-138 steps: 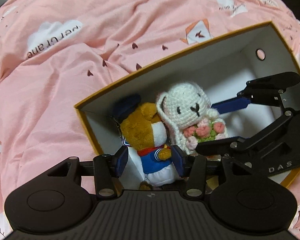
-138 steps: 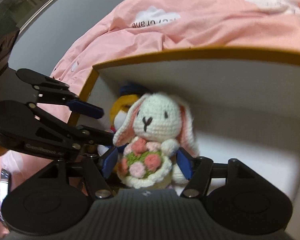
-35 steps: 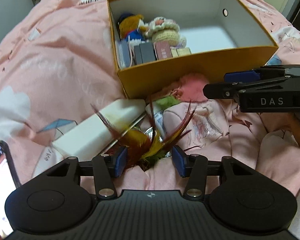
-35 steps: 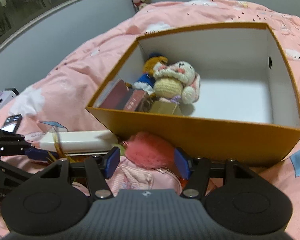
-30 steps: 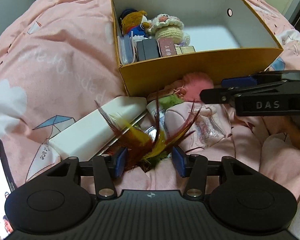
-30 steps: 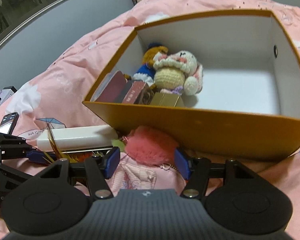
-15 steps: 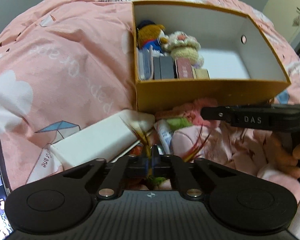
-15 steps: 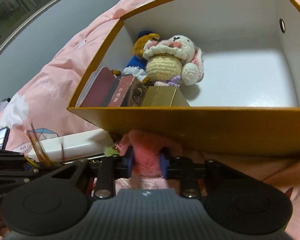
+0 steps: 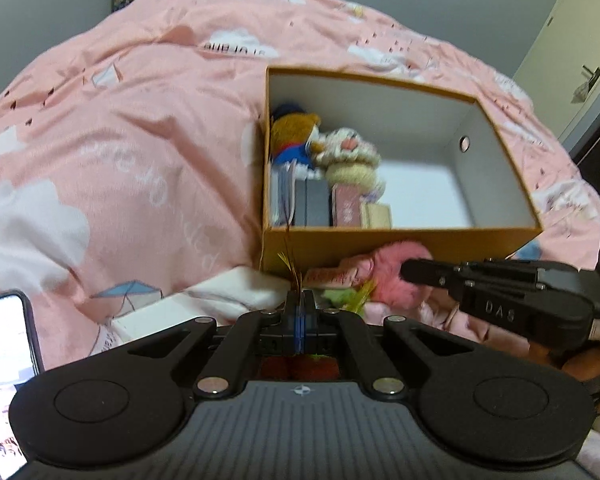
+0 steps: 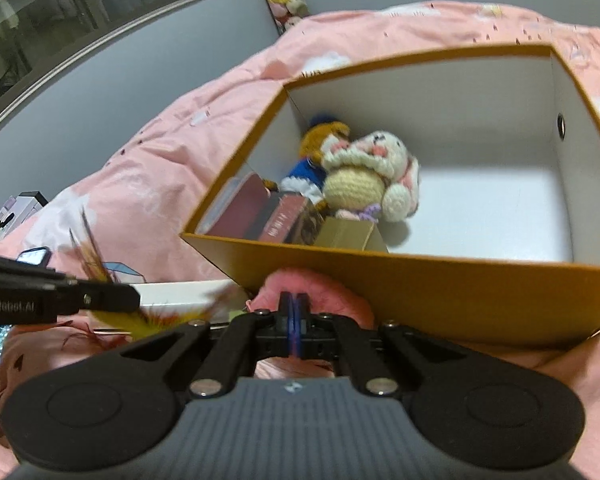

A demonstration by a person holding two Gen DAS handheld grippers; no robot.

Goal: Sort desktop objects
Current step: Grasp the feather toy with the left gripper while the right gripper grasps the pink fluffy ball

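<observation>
An orange box (image 9: 400, 240) with a white inside stands on the pink bedspread. It holds a sailor bear (image 9: 290, 136), a crochet rabbit (image 9: 350, 160) and several small boxes (image 9: 320, 208). My left gripper (image 9: 299, 300) is shut on a feather toy (image 10: 148, 316), just before the box's near wall. My right gripper (image 10: 293, 302) is shut on a pink fluffy pompom (image 10: 320, 288), held against the box's front wall (image 10: 440, 288). The pompom also shows in the left wrist view (image 9: 392, 268).
A long white box (image 9: 204, 304) lies left of the orange box. A phone (image 9: 4, 344) with its screen lit lies at the far left. Pink cloth items (image 9: 452, 320) lie below the box front. A wall and a door stand beyond the bed.
Both grippers have shut, the left on the feather toy and the right on the pink pompom. Both have since lifted and drawn slightly back from the box.
</observation>
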